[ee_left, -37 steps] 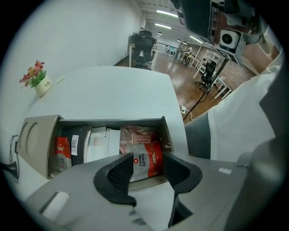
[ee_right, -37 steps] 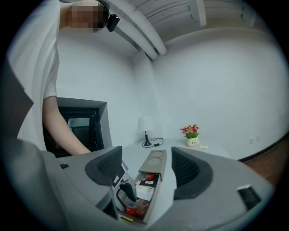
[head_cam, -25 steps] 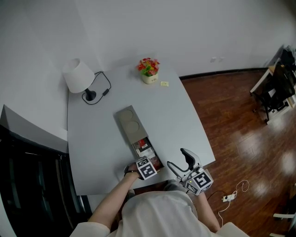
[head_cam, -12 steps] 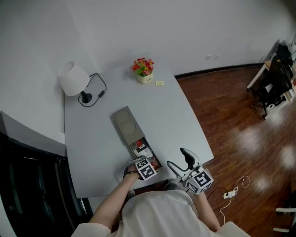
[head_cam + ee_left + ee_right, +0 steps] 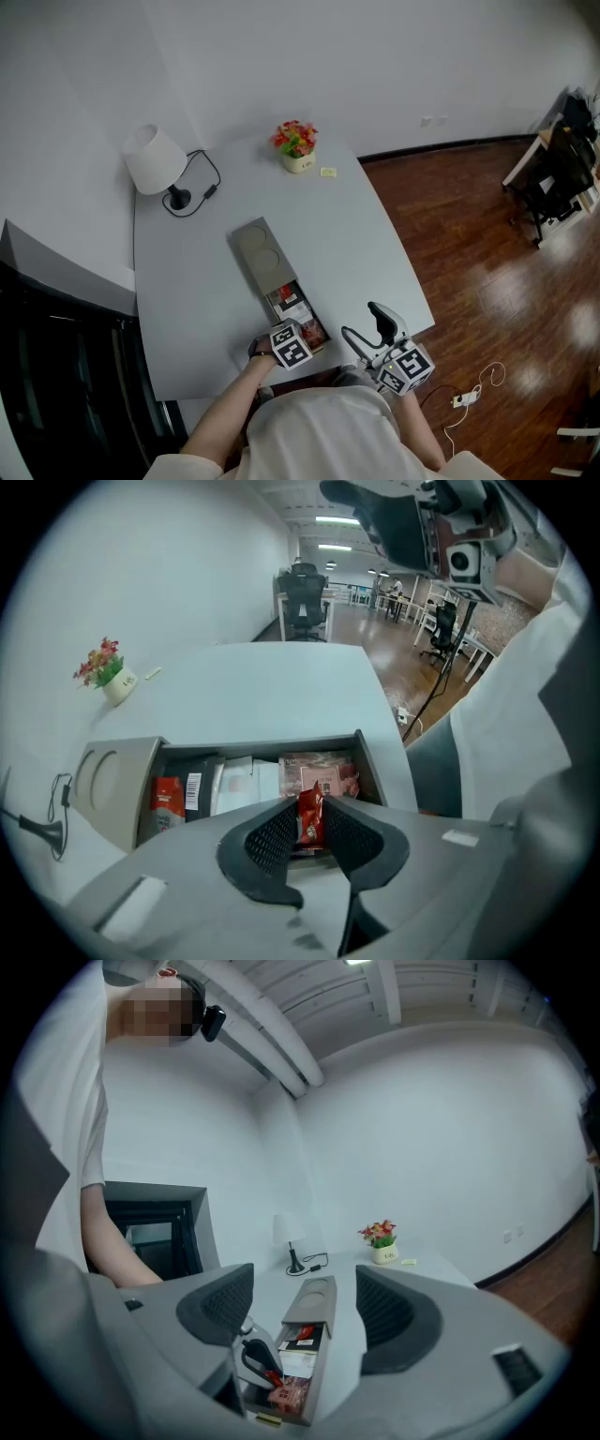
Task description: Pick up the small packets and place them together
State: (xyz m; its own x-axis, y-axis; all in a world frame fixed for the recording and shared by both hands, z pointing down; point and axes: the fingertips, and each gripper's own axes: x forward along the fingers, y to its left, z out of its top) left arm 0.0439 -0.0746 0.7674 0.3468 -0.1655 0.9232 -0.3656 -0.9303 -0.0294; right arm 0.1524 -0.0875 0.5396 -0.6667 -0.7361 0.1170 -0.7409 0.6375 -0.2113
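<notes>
Small packets: several lie in the open near end of the long grey box (image 5: 257, 251), which runs from far left to near right on the table (image 5: 356, 225).
Held packet: a red packet (image 5: 310, 810) stands upright between the left jaws, just above the others at the near end of the box.
Left gripper (image 5: 310, 834): pointing steeply down into the box; its jaws have just been closing and now pinch the red packet.
Right gripper (image 5: 367, 332): off the near right edge of the table, jaws spread wide with nothing between them, facing the box.
Others in the box: a pink packet (image 5: 323, 769) behind the held one, a white packet (image 5: 239, 782) to its left, and a second red one (image 5: 167, 801) toward the lidded end.
Step in hand: by the look of it, the grasp on one packet is made and the lift comes next.
Next move: raise it straight up, clear of the box wall, keeping the pinch firm on the thin wrapper. Where the packets are to be gathered cannot be told.
</notes>
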